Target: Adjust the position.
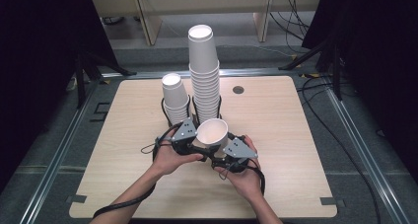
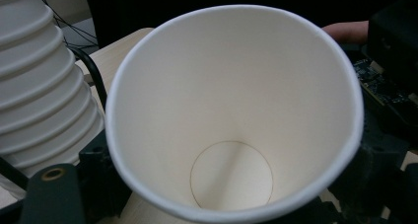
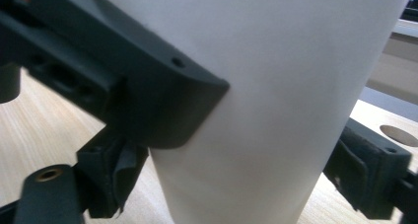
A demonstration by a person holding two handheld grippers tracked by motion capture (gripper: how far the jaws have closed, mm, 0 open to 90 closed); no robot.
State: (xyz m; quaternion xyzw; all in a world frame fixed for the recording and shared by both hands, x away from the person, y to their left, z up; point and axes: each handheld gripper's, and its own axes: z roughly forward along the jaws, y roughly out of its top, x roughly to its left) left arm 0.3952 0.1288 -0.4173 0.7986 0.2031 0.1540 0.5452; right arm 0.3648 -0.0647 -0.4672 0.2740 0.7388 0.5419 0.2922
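Bench of pale wood is carrying two stacks of white paper cups near its far middle: a tall stack and, just to its left, a short stack. Nearer the person, a single paper cup is being held above the bench between both hands, tilted so that its mouth is facing up and toward the person and its long axis is leaning away toward the stacks. The left hand-held gripper is pinching the cup at its left side, the rim and inside showing large in the left gripper view. The right hand-held gripper is sitting at the cup's right, jaws spread either side of the wall; whether its pads are pressing I cannot tell. Both hands are equally near; the stacks are lying straight ahead.
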